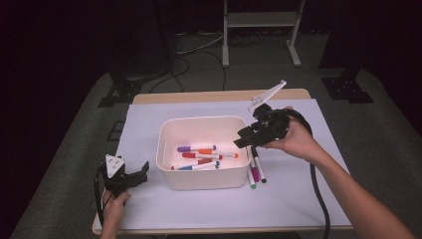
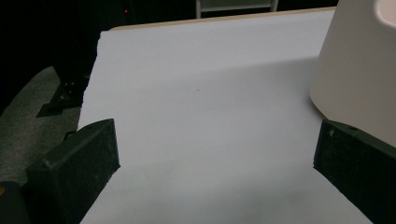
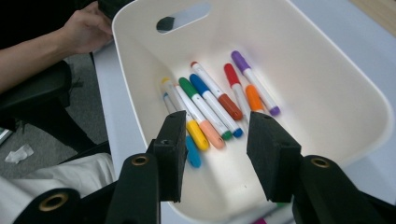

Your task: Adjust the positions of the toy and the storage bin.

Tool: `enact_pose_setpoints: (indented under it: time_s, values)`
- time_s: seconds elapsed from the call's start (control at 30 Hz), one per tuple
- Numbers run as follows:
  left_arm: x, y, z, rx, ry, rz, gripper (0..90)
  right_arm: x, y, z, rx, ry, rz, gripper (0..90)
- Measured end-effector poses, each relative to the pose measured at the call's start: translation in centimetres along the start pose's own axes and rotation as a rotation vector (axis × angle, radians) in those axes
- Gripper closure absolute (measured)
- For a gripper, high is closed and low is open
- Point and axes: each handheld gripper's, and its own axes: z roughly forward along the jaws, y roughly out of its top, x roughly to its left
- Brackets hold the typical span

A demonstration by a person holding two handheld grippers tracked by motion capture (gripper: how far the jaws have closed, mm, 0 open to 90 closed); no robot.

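Markers fill white bin on paper-covered table; dark room.

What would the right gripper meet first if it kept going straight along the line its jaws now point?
Most likely the markers on the floor of the white bin. The right gripper, jaws apart with nothing between them, aims down into the bin from above its rim. Depth is hard to judge.

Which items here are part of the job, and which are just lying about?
Job:
white bin
markers in the bin
loose markers beside the bin
right gripper, jaws apart, nothing between them

Lying about:
left gripper, resting open
white paper sheet
metal stand
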Motion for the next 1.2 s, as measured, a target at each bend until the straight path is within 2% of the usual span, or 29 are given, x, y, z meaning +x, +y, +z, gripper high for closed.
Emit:
enact_pose_setpoints:
  time_s: [0.1,0.13,0.23,0.57,0.83,0.9,1.2]
  values:
    - [0.0,0.0,0.0,0.002,0.000,0.000,0.0,-0.5,-1.2,-1.2,-0.013,-0.018,0.028,56.2]
    - [0.0,0.0,0.0,0.002,0.000,0.000,0.0,-0.5,-1.2,-1.2,-0.013,-0.018,0.028,56.2]
    - [0.0,0.0,0.0,0.001,0.001,0.000,0.0,-1.2,-2.8,-2.0,-0.015,-0.032,0.062,55.6]
    - [0.0,0.0,0.0,0.000,0.005,-0.003,0.0,-3.1,-6.9,-2.6,-0.009,-0.069,0.138,51.9]
    - [0.0,0.0,0.0,-0.001,0.004,0.000,0.0,-4.3,-9.7,-1.0,0.007,-0.080,0.189,48.7]
    - [0.0,0.0,0.0,0.000,0.005,0.000,0.0,-4.7,-10.6,0.0,0.012,-0.081,0.214,47.8]
    - [0.0,0.0,0.0,-0.001,0.003,0.001,0.0,-5.5,-12.0,3.1,0.043,-0.096,0.246,46.6]
